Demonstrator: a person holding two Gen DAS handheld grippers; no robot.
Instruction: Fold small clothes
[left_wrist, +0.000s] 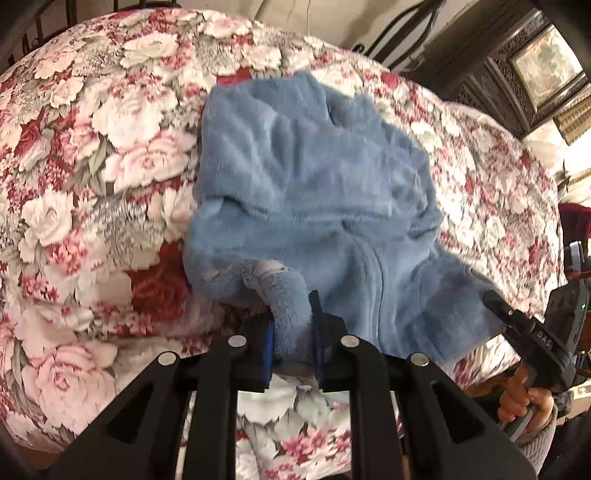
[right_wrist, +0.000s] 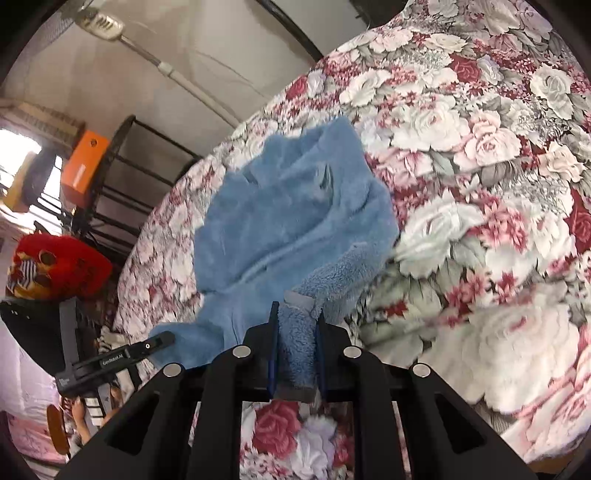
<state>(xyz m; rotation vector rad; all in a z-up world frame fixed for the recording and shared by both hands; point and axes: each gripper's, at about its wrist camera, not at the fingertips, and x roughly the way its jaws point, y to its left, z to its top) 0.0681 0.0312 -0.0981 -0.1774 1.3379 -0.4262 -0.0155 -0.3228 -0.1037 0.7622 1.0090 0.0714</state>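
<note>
We have the blue fleece jacket (left_wrist: 317, 192) spread on the floral bedspread (left_wrist: 92, 155), its near hem lifted. Our left gripper (left_wrist: 293, 332) is clamped on one bunched corner of the jacket; our right gripper (right_wrist: 295, 347) is clamped on the other corner. Bare bedspread lies open all around the jacket, with the far edge well beyond it.

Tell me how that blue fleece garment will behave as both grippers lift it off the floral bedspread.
The blue fleece garment will probably hang floppy: it already bunches and sags between the left gripper and the right gripper. It looks light for its bulk, being thin plush. Slipping seems unlikely, since thick pile is pinched in both grippers. It may drag across the floral bedspread.
</note>
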